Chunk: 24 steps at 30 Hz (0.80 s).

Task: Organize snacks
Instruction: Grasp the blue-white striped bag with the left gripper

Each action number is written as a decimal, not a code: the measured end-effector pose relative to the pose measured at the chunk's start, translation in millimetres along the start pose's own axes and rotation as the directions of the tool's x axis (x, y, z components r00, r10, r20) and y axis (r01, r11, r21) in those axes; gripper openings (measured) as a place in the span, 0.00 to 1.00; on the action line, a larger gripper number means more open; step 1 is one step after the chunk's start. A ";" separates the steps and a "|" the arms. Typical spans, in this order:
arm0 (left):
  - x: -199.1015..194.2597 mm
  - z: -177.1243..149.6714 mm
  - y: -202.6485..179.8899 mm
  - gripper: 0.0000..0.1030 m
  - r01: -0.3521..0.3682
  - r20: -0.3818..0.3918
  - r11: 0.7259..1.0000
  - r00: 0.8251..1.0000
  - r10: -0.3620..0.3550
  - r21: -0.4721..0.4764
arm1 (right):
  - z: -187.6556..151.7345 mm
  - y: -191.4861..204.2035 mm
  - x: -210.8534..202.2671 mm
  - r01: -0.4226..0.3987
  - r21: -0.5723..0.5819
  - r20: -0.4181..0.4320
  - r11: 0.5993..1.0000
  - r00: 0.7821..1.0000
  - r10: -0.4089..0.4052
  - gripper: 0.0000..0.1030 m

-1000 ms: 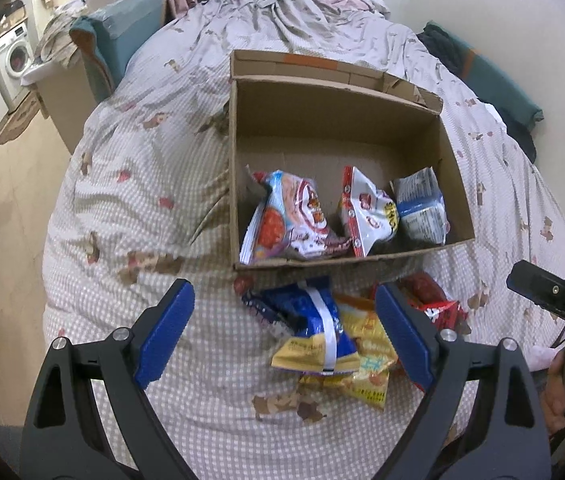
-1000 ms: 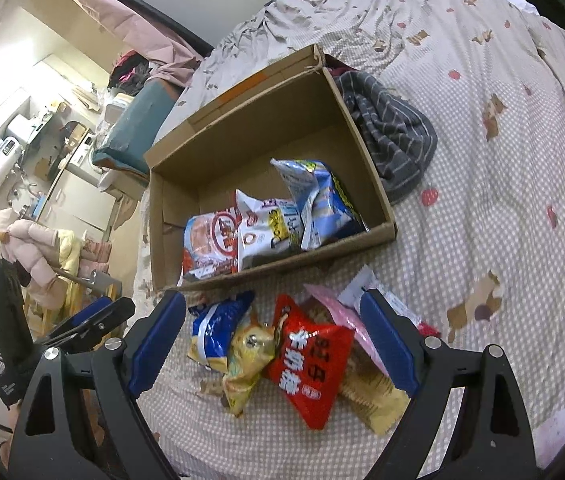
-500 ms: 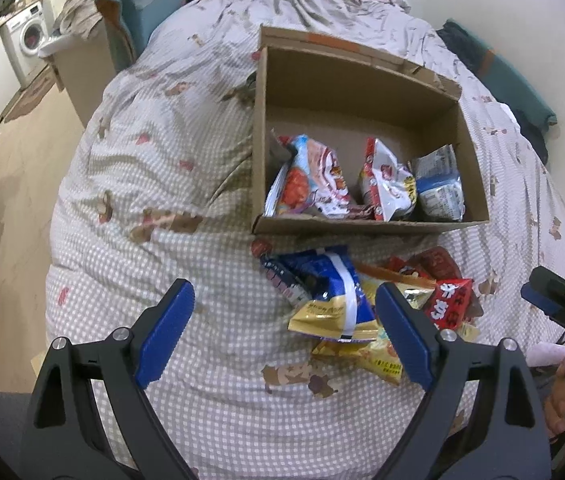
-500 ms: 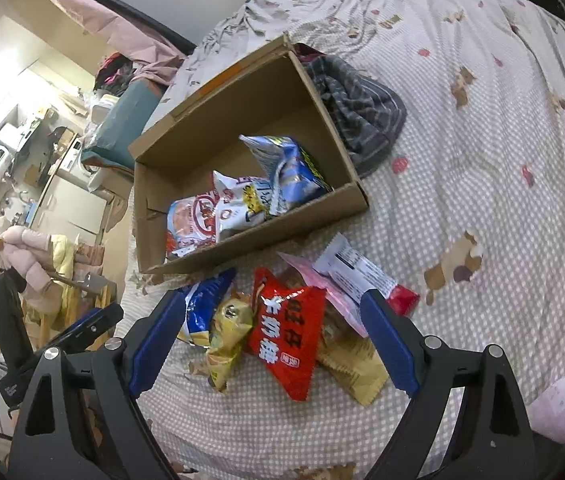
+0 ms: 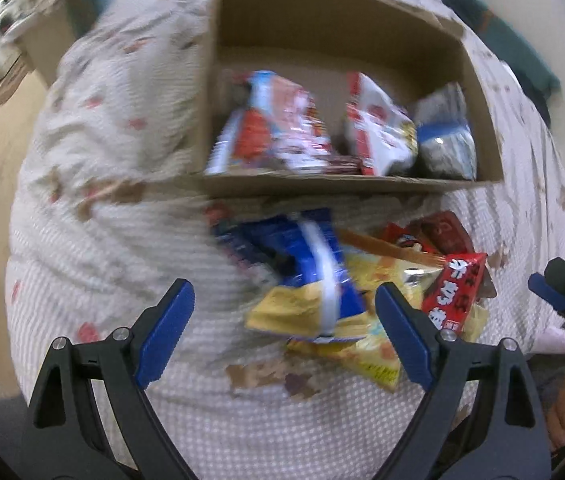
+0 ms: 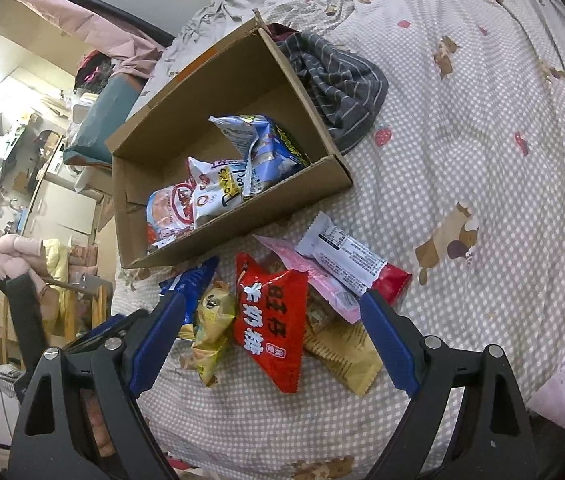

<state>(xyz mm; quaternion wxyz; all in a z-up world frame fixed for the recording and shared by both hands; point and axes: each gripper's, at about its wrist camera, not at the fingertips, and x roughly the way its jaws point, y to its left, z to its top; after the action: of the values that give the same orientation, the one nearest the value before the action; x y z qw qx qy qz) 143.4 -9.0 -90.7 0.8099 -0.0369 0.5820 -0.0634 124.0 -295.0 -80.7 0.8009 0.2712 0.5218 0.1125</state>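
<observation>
Brown cardboard box [image 6: 238, 128] on the dotted bedspread [image 6: 482, 160]: three snack bags inside. Loose pile in front: red foil packet [image 6: 268, 320], blue-and-yellow bag [image 5: 306, 276]. Left gripper [image 5: 284, 322] and right gripper [image 6: 272, 326]: jaws wide apart above the pile, empty.

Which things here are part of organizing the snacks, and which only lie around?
For the job:
- brown cardboard box
- red snack packet with white characters
- blue foil snack bag
- pink wrapper

Lying about:
- grey striped cloth
- checked bed cover
</observation>
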 end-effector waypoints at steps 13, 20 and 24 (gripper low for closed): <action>37.0 6.7 -12.2 0.23 -0.018 -0.102 0.999 0.995 0.021 0.029 | 1.5 -5.1 2.0 0.014 0.007 -0.005 1.000 1.000 -0.014 0.89; -8.2 -9.5 -13.7 0.19 0.028 -0.060 0.998 0.998 -0.024 0.065 | 1.8 -0.9 4.9 0.005 -0.004 -0.013 1.000 1.000 -0.005 0.89; -42.1 -22.1 -11.4 0.19 0.040 0.004 0.995 0.999 -0.040 0.092 | 0.8 1.6 6.0 -0.013 -0.005 -0.021 1.000 1.000 0.013 0.89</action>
<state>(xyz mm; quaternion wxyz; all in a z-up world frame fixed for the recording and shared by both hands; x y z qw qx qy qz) 108.6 -13.9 -56.7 0.8110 -0.0116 0.5752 -0.1062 127.5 -291.2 -84.3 0.7954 0.2711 0.5282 0.1217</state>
